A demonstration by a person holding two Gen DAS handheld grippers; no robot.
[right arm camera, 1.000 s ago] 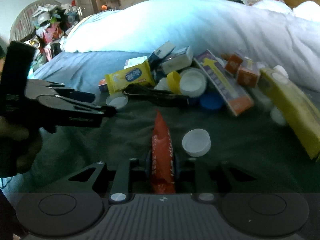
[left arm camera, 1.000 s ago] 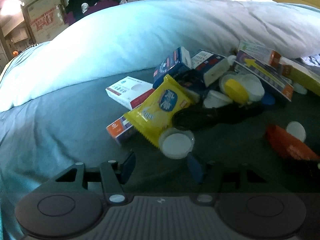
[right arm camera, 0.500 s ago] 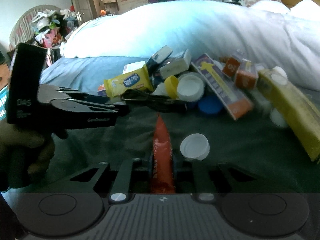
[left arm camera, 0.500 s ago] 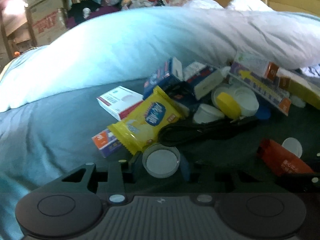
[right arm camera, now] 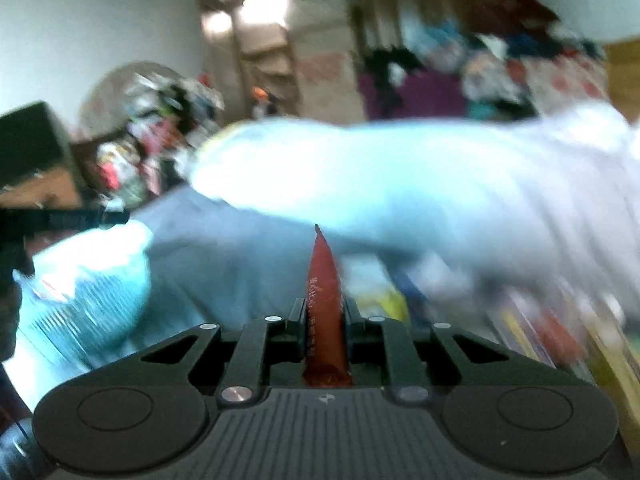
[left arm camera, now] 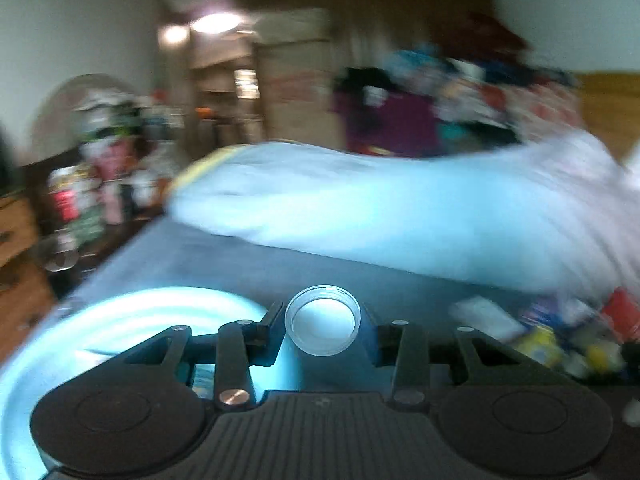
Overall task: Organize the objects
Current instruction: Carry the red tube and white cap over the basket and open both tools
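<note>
My left gripper (left arm camera: 322,322) is shut on a white round lid (left arm camera: 322,320), held up in the air with its hollow side toward the camera. Below and left of it lies a pale blue round basket (left arm camera: 120,320). My right gripper (right arm camera: 325,316) is shut on a red sachet (right arm camera: 325,280) that sticks up between the fingers. The same basket (right arm camera: 88,280) shows at the left of the right wrist view, with the left gripper's black arm (right arm camera: 60,218) above it. The pile of boxes, packets and lids (left arm camera: 560,336) lies blurred at lower right.
A big pale blue duvet (left arm camera: 400,208) lies across the bed behind the dark sheet (left arm camera: 224,256). Clutter and cartons stand by the far wall and on a shelf at left (left arm camera: 100,184). Both views are blurred by motion.
The left gripper closed on the white lid, lifted it and swung left toward the basket. The right gripper rose with the red sachet and turned left too; the pile slid to the right.
</note>
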